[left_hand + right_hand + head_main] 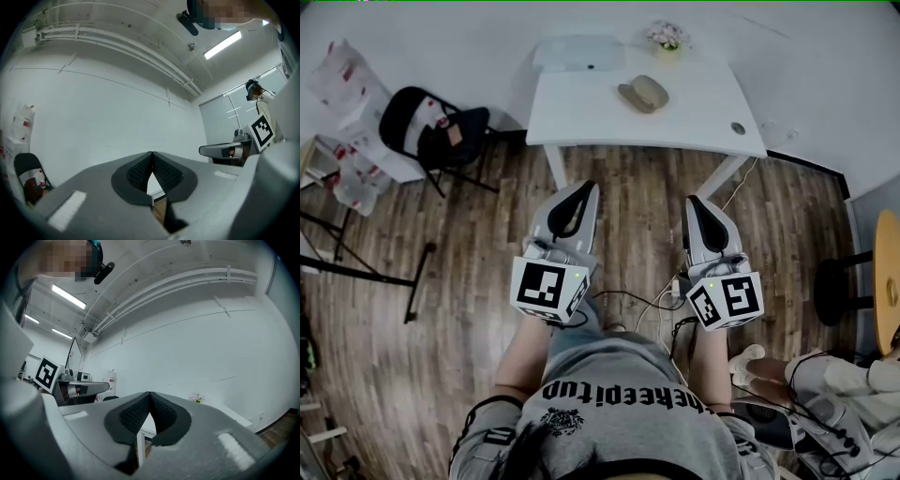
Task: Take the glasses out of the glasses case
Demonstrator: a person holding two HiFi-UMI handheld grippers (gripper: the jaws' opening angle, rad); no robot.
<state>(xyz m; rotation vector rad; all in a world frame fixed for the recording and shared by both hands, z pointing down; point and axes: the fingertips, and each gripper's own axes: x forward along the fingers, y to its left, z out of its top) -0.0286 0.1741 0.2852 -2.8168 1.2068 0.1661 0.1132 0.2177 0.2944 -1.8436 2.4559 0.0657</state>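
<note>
Two grey handheld tools, the left gripper and the right gripper, hang side by side over the brown wood-plank floor, each with its jaws closed tip to tip on nothing. The tan oval glasses case lies on the white rectangular tabletop at twelve o'clock from them, well apart from both, with a small pot of pink flowers at its one o'clock.

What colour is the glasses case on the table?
Tan glasses case, best in the head view.
</note>
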